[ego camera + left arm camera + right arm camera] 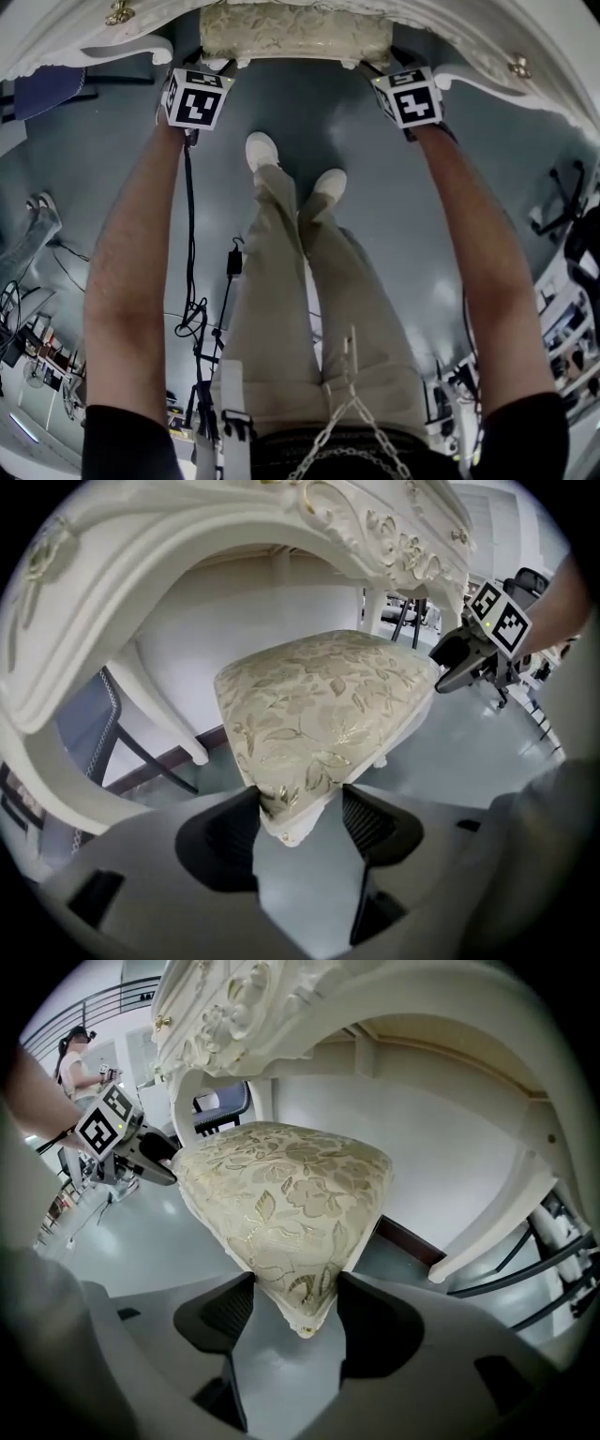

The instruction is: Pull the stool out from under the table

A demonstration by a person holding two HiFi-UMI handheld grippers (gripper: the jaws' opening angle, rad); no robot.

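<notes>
The left gripper (211, 70) is reaching to the front left corner of the stool (295, 33). In the left gripper view its fingers are standing wide apart around that padded corner. The cushion is brushing one pad while a sliver of floor is showing beside the other, so it does not seem to be gripping yet.

The stool is sitting in the middle, tucked under the front edge of the table (56, 37). Only the front strip of its seat is showing past that edge, with its long side running left to right between the two grippers.

The right gripper (392, 73) is meeting the front right corner, and in the right gripper view both pads are pressing on the cushion's flanks.

The stool is lying straight ahead of both pairs of fingers, each about equally near. The pull is probably going to have to come straight back toward the person's shoes (262, 150) — both hands together, once the left closes.
</notes>
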